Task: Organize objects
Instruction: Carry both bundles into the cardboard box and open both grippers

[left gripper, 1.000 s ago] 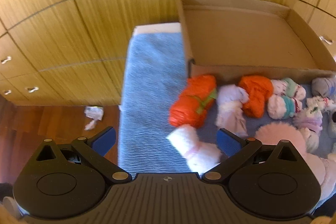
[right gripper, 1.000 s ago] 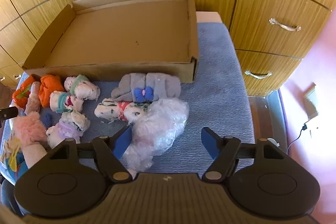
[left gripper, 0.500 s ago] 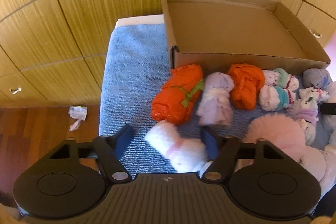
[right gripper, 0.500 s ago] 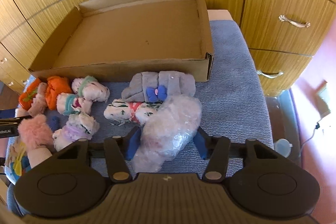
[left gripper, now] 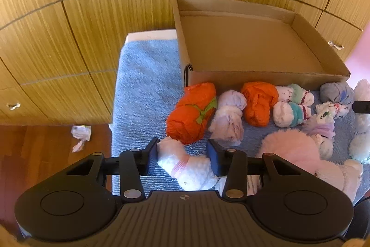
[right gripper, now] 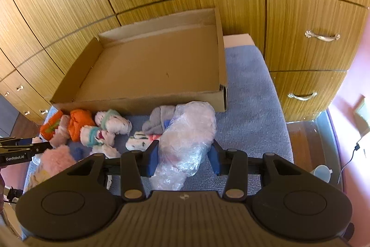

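Rolled white sock bundle [left gripper: 189, 168], fluffy with a pink band, sits between the closing jaws of the left gripper [left gripper: 182, 157], both blue pads pressing its sides; the right gripper [right gripper: 182, 157], also closing, clamps a crinkly clear plastic bag [right gripper: 187, 142]; orange [left gripper: 192, 112], lilac and grey rolls crowd the blue towel [left gripper: 143, 89] before the shallow cardboard box [right gripper: 150, 66]; "GenRobot.AI" shows on the left gripper's side in the right view.
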Motion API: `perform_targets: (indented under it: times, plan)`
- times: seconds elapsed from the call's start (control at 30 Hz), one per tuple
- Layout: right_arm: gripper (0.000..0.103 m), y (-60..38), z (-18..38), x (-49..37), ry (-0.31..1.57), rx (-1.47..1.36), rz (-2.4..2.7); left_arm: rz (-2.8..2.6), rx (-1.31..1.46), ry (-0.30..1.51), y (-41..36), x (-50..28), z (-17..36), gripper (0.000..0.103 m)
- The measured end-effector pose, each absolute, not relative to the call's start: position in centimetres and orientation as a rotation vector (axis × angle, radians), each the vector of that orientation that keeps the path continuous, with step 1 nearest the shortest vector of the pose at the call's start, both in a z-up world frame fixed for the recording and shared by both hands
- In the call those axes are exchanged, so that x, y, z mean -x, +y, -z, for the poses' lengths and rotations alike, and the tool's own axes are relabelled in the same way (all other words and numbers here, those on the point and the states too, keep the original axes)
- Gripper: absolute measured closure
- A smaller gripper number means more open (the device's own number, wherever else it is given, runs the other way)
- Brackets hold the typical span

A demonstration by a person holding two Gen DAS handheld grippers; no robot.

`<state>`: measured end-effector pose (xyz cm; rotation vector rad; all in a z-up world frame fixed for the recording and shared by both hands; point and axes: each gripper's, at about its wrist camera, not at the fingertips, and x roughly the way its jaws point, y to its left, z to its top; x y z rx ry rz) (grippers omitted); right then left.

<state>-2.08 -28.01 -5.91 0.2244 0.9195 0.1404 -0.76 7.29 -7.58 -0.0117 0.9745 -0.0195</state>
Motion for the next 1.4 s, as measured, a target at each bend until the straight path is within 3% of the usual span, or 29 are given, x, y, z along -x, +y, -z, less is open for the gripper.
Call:
perform_targets:
  times: [0.43,0.6,0.73,1.03,1.4]
  plan:
    - [0.063,-28.0,2.0,0.7,0.786,-0.235,-0.213,0.036,0.01,0.823,7.0,0.5,2.2,0.053]
    - [0.063,-26.0,-1.0,-4.5,0.756,-0.157,-0.288,0.094,-0.021,0.762,4.8,-5.4,-0.9,0.053]
    - [0.062,-23.6,-1.9,-10.4,0.776,-0.154,-0.364,0.126,-0.101,0.724,2.1,-11.7,-0.3,0.052]
    - [0.063,-18.7,3.5,-21.9,0.907,-0.103,-0.397,0.161,-0.282,0.773,-0.6,-21.4,6.1,0.052]
    - [0.064,-17.7,10.9,-27.5,1.019,-0.093,-0.449,0.202,-0.453,0.823,-0.1,-24.2,10.4,0.046]
